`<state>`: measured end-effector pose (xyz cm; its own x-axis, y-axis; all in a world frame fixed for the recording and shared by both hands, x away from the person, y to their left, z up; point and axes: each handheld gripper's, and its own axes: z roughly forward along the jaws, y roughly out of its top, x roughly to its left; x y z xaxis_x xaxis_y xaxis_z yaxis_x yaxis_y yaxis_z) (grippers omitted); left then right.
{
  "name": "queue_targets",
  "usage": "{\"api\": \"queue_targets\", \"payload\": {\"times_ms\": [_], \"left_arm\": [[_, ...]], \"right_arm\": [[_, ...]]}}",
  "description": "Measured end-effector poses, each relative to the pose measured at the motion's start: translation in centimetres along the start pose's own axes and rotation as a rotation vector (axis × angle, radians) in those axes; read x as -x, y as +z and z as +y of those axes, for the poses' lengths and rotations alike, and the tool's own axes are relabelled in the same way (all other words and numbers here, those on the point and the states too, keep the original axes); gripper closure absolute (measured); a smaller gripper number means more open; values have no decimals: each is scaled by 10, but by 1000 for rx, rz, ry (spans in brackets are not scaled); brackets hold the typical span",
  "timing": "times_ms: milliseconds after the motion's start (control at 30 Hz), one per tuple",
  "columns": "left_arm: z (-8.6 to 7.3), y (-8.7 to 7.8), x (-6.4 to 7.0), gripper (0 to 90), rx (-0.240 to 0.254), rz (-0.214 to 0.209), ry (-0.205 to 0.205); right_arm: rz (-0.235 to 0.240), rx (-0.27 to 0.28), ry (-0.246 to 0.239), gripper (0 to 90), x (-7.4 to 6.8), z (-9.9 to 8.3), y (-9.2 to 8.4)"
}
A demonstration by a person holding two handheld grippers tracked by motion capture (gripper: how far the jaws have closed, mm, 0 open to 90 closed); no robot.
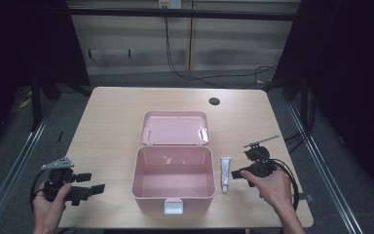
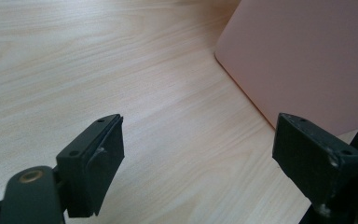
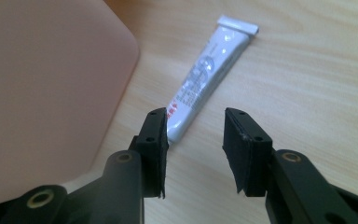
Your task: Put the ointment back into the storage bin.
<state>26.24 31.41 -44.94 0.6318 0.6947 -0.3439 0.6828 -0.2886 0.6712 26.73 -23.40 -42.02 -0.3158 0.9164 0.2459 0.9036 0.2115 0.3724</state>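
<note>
An open pink box (image 1: 135, 175) stands at the table's middle front, its lid (image 1: 175, 127) lying back flat behind it. A white tube (image 1: 225, 174) lies on the wood just right of the box. My right gripper (image 1: 235, 174) is beside the tube's near end. In the right gripper view its jaws (image 3: 195, 140) stand apart with bare wood between them, and the tube (image 3: 209, 74) runs away from beside the left jaw, next to the box wall (image 3: 42, 93). My left gripper (image 1: 93, 183) is open left of the box, its jaws (image 2: 198, 144) wide, facing the pink wall (image 2: 307, 56).
The box has a white latch (image 1: 173, 206) on its front wall, close to the table's near edge. A round cable hole (image 1: 214, 101) sits at the back right of the tabletop. Black cables trail on the floor behind the table.
</note>
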Motion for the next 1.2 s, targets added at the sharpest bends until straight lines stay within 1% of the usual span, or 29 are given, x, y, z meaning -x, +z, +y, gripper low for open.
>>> {"api": "queue_targets", "payload": {"times_ms": [33,100,133,167,200,267,333,367,400,467,500,533,567,700,767,800,833,967,1000,1167,1200], "left_arm": [[0,0,0,165,-1,0,1],[0,0,0,165,-1,0,0],[0,0,0,165,-1,0,-3],[0,1,0,165,-1,1,-2],[0,0,0,165,-2,-2,-2],[0,0,0,165,-2,-1,0],[0,0,0,165,0,-2,1],[0,0,0,165,1,2,2],[0,0,0,165,1,2,2],[0,0,0,165,-2,-1,1],[0,0,0,165,-2,-1,1],[0,0,0,165,-2,-1,1],[0,0,0,165,-2,-1,1],[0,0,0,165,1,-3,3],[0,0,0,165,1,-2,3],[0,0,0,165,1,-2,3],[0,0,0,165,3,-1,3],[0,0,0,165,0,-2,2],[0,1,0,165,0,1,-1],[0,1,0,165,-1,-1,2],[0,0,0,165,-1,-1,2]], "right_arm": [[-18,-36,-4,603,0,2,2],[-18,-45,-4,589,0,4,3],[-18,-61,0,585,0,5,4],[-10,-93,2,567,0,8,6],[-10,-93,2,567,0,8,6],[-24,-121,2,554,-2,12,10],[-24,-152,1,541,-4,15,14],[-46,-172,-2,525,-7,19,18],[-46,-172,-2,525,-7,19,18],[-47,-188,14,525,-8,24,22],[-59,-204,28,537,-8,27,26],[-59,-204,28,537,-8,27,26],[-58,-216,46,579,-8,30,28],[-52,-228,47,603,-9,34,30],[-64,-246,49,616,-12,37,34],[-64,-246,49,616,-12,37,34],[-75,-259,54,616,-12,39,37],[-72,-272,67,605,-13,42,41],[-64,-271,69,604,-14,43,42],[-97,-301,83,615,-16,46,52],[-97,-301,83,615,-16,46,52]]}}
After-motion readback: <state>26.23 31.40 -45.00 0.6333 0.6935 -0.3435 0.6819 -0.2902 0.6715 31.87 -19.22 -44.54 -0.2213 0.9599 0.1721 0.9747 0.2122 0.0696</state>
